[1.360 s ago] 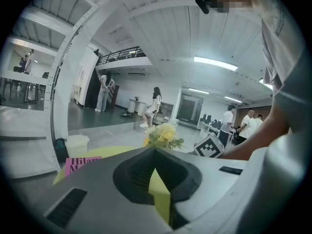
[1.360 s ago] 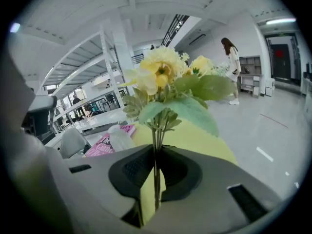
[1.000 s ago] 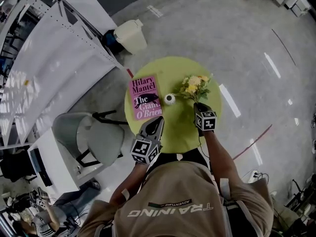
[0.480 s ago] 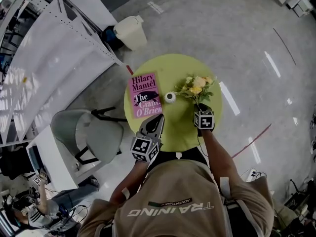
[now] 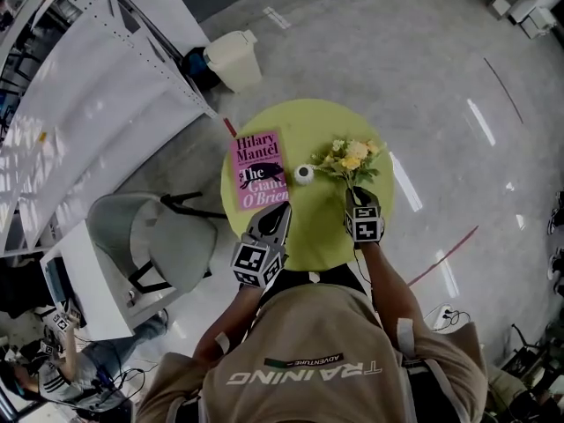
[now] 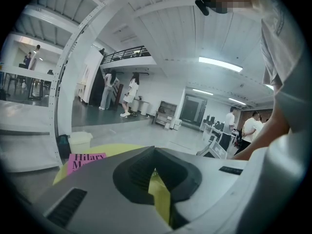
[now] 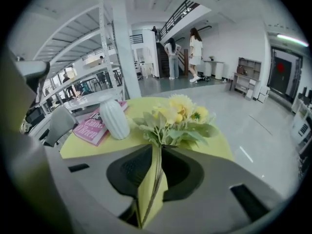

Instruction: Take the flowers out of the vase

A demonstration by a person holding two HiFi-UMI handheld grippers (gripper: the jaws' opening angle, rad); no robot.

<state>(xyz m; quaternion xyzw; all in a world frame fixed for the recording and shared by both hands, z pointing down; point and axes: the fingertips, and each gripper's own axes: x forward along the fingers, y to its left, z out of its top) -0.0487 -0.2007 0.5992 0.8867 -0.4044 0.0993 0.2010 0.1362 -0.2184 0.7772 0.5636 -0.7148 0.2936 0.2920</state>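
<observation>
**Inspector:** Where are the flowers (image 5: 349, 157) lying?

**Assessor:** They are sitting clear of the vase (image 5: 303, 175), which is standing upright and empty just to their left, at the centre of the head view. The blooms are pointing toward the upper right of that view. They appear to be resting on the green table (image 5: 328, 241).

**Inspector:** And relative to the right gripper (image 5: 358, 196)?

**Assessor:** The stems are trailing down-frame from the blooms straight into it. In the right gripper view they are running between its jaws, close against the right-hand one. The jaws are standing apart, having just been closing a little. Table is showing through the gap left of the stems, so I am judging the stems unclamped.

**Inspector:** What is the recommendation for the step in hand?

**Assessor:** The release appears to be under way. The jaws should be spreading wider before any retreat. The retreat should be following the stem line toward the lower frame edge, so nothing is dragging the bunch or nudging the vase.

**Inspector:** And the left gripper (image 5: 277, 217)?

**Assessor:** It is hovering over the table's lower-left edge, well apart from the flowers. Its jaws are slightly parted with nothing between them.
</observation>
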